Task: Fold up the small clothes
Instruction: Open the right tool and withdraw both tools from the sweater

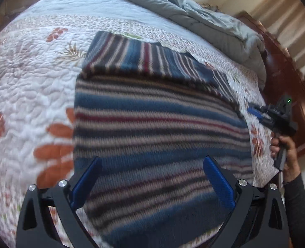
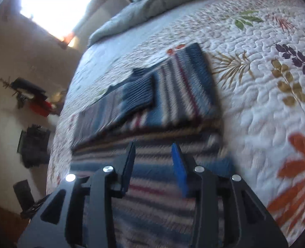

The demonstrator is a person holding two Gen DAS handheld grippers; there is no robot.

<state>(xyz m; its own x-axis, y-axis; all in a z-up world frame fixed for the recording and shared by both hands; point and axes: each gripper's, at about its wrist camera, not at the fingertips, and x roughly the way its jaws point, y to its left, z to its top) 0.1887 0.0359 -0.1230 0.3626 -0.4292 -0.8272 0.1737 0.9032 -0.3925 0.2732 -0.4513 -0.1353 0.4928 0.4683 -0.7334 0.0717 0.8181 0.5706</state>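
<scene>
A striped knit sweater [image 1: 156, 124] in blue, grey, cream and dark red lies flat on the bed, with its sleeves folded across the far part. It also shows in the right wrist view [image 2: 173, 95], where a dark blue ribbed cuff [image 2: 138, 91] lies on top. My left gripper [image 1: 152, 165] is open, its blue fingers spread wide over the sweater's near part, holding nothing. My right gripper [image 2: 153, 157] is open above the sweater's near edge, empty. In the left wrist view the right gripper [image 1: 253, 108] hovers at the sweater's right edge, held by a hand.
The bed has a white quilt [image 1: 28, 95] printed with orange leaves. A bunched grey duvet [image 1: 204, 20] lies at the far end. A dark wooden bed frame [image 1: 286, 95] runs along the right. Clutter [image 2: 34, 99] stands by the wall beyond the bed's left edge.
</scene>
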